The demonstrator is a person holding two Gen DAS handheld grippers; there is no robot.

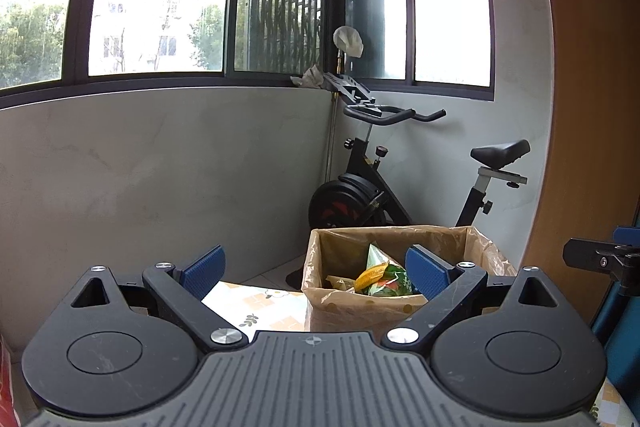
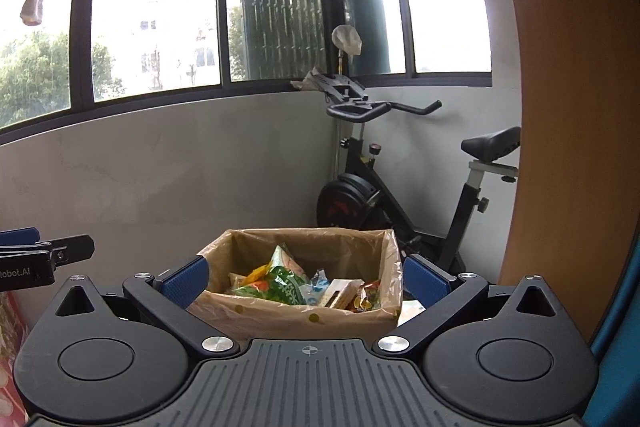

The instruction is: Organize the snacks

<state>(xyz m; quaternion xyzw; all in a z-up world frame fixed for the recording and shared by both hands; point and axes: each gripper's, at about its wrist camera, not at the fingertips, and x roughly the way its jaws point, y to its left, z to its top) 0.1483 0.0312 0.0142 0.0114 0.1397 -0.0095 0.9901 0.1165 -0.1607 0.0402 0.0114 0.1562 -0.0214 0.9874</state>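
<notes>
A cardboard box (image 2: 280,319) lined with clear plastic stands on a patterned tablecloth and holds several snack packets (image 2: 280,283), among them a green one and an orange one. In the left wrist view the box (image 1: 352,307) sits ahead and to the right, with a green and yellow packet (image 1: 384,275) showing inside. My left gripper (image 1: 316,273) is open and empty, held above the table short of the box. My right gripper (image 2: 306,277) is open and empty, held in front of the box with its fingers spread to either side of it.
An exercise bike (image 2: 400,187) stands in the corner behind the box. A grey wall (image 1: 160,167) under windows runs along the back. A wooden panel (image 2: 568,107) rises at the right. The tablecloth (image 1: 256,307) shows left of the box. Laundry hangs overhead.
</notes>
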